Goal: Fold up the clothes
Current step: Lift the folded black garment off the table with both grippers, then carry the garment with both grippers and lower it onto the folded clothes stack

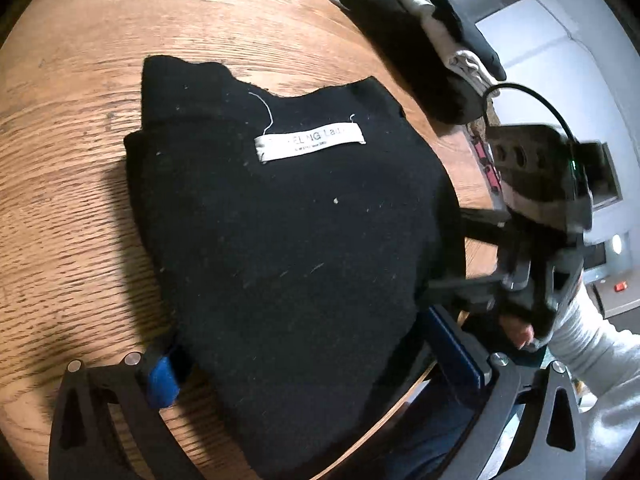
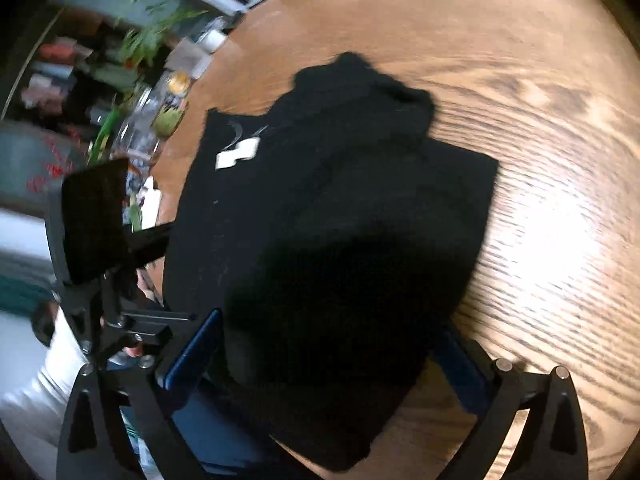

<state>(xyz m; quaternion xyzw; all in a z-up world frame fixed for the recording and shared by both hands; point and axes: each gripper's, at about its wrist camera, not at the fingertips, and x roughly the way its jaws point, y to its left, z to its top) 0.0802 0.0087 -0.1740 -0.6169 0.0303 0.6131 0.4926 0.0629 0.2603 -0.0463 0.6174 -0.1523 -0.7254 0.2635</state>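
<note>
A black folded garment (image 1: 288, 220) lies on the round wooden table (image 1: 80, 160), its white label (image 1: 310, 142) facing up. The near edge of the garment hangs over the table rim. My left gripper (image 1: 308, 364) is open, its blue pads (image 1: 160, 380) spread wide on either side of the garment's near end. My right gripper (image 1: 444, 252) comes in from the right, both fingers at the cloth's right edge. In the right wrist view the garment (image 2: 340, 240) and label (image 2: 238, 154) are blurred. The right gripper (image 2: 326, 360) straddles the cloth, open, and the left gripper (image 2: 176, 276) is at the left.
A stack of black and white clothes (image 1: 424, 40) sits at the table's far right edge. A person's white sleeve (image 1: 592, 352) holds the right gripper. Beyond the table edge are green plants (image 2: 148, 36) and a glass vessel (image 2: 140, 128). Bare wood (image 2: 540, 140) surrounds the garment.
</note>
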